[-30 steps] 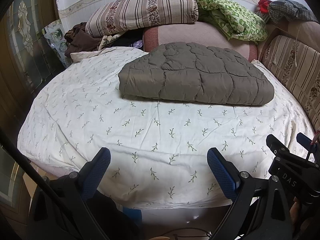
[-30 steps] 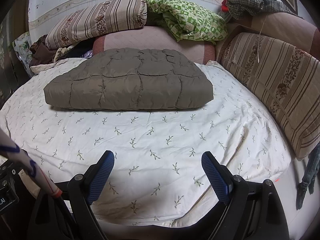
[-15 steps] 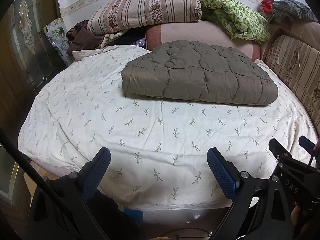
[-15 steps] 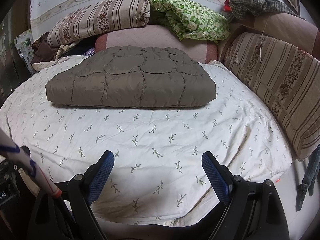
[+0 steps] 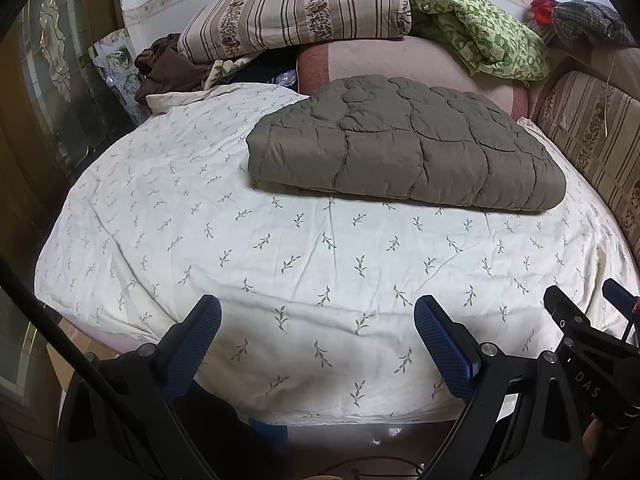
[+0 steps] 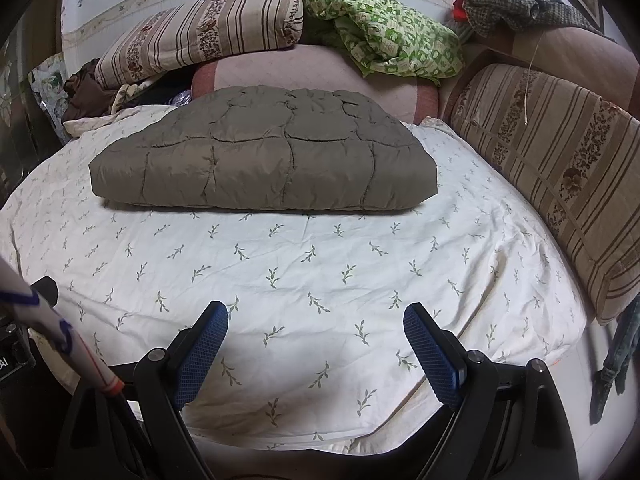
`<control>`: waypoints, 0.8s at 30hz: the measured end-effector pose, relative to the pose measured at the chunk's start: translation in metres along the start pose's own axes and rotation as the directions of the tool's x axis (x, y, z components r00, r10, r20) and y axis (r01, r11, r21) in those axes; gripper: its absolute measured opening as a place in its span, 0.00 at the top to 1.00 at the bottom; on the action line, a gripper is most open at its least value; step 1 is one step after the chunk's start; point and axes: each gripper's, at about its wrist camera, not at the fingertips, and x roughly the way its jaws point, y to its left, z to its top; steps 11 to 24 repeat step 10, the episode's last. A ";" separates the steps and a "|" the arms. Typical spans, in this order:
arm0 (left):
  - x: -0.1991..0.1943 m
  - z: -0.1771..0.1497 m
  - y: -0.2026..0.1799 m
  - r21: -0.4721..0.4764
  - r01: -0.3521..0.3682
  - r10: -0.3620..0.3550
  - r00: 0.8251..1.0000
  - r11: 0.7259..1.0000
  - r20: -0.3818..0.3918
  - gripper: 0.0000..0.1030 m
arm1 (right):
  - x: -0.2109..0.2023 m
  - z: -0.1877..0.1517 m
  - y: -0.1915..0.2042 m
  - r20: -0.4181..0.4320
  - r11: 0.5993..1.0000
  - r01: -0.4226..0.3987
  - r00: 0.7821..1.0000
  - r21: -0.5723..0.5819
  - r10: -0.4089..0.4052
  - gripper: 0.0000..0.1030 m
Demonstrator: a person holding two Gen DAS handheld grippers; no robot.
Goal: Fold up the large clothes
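A grey-brown quilted padded garment [image 5: 404, 160] lies folded into a flat thick rectangle at the far middle of the bed; it also shows in the right wrist view [image 6: 264, 156]. My left gripper [image 5: 318, 316] is open and empty, hovering over the near edge of the bed, well short of the garment. My right gripper [image 6: 316, 322] is open and empty, also over the near edge. Part of the right gripper [image 5: 588, 320] shows at the lower right of the left wrist view.
The bed has a white sheet with a leaf print [image 5: 280, 248]. Striped pillows [image 5: 296, 12], a pink cushion [image 5: 392, 60] and a green blanket [image 5: 480, 36] are piled behind. A striped cushion [image 6: 560, 168] lines the right side. Dark clothes [image 5: 164, 68] lie at the far left.
Both grippers have drifted slightly, so the garment sits a little further right and lower in the views. Both stay open and empty. The garment has not moved.
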 end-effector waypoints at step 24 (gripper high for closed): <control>0.007 0.000 0.002 -0.006 -0.002 0.002 1.000 1.000 -0.010 0.06 | 0.006 -0.001 0.001 -0.018 1.000 0.001 1.000 -0.005 -0.001 0.10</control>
